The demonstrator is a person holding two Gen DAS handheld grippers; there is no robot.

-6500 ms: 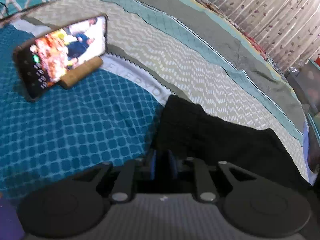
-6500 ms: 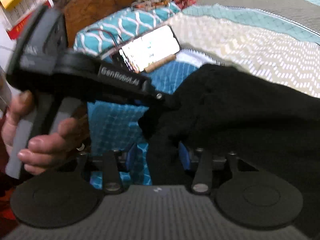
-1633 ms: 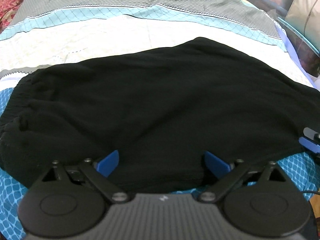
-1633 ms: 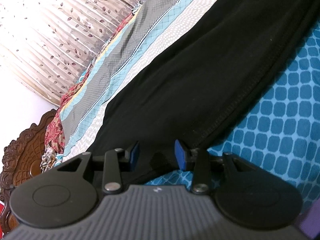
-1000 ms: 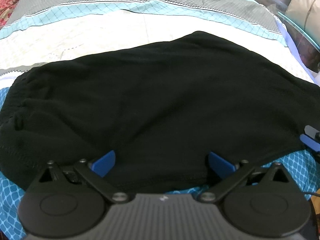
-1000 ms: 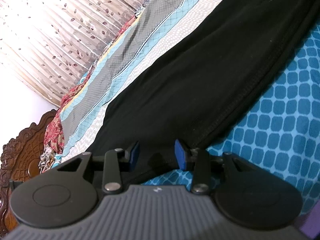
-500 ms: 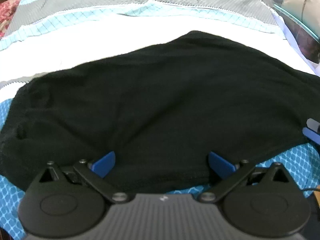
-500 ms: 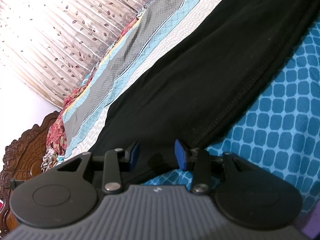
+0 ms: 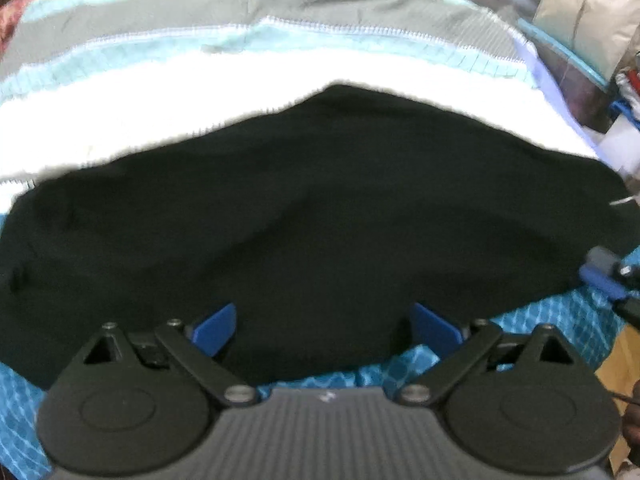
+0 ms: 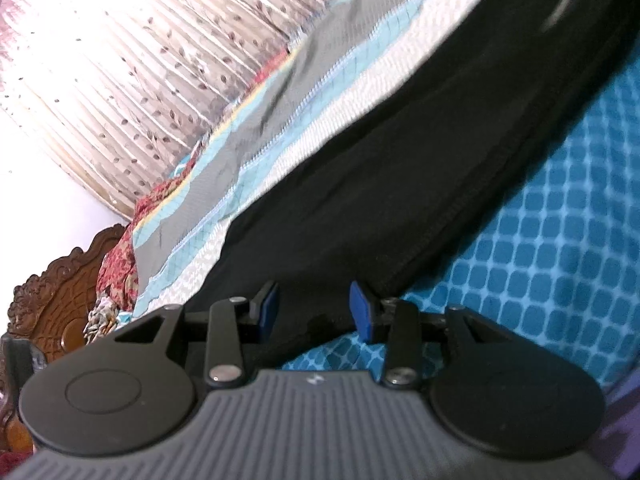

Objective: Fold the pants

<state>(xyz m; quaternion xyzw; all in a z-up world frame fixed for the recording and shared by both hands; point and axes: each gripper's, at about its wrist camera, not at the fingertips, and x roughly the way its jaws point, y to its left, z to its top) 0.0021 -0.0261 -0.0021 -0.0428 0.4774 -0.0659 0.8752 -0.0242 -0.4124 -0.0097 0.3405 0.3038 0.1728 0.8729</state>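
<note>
Black pants [image 9: 320, 208] lie spread flat across the bed, also seen in the right wrist view [image 10: 400, 180]. My left gripper [image 9: 323, 328] stands wide over their near edge. Its jaws are closing, the cloth lies between the blue pads, and the pads do not press on it. My right gripper [image 10: 314, 312] is half open at a stitched hem of the pants, with flat cloth between its pads. In the left wrist view the right gripper [image 9: 604, 274] shows at the pants' right end.
The bed has a blue patterned cover [image 10: 560, 240] on the near side and a striped cover [image 9: 240, 80] beyond the pants. A curtain [image 10: 140, 60] and carved wooden headboard [image 10: 52, 300] lie past the bed. Bags and boxes [image 9: 592, 12] stand off its far right corner.
The left wrist view has drawn back and blurred. More blue cover shows below the pants' near edge. The left pads have come in slightly. The right gripper has crept along the hem.
</note>
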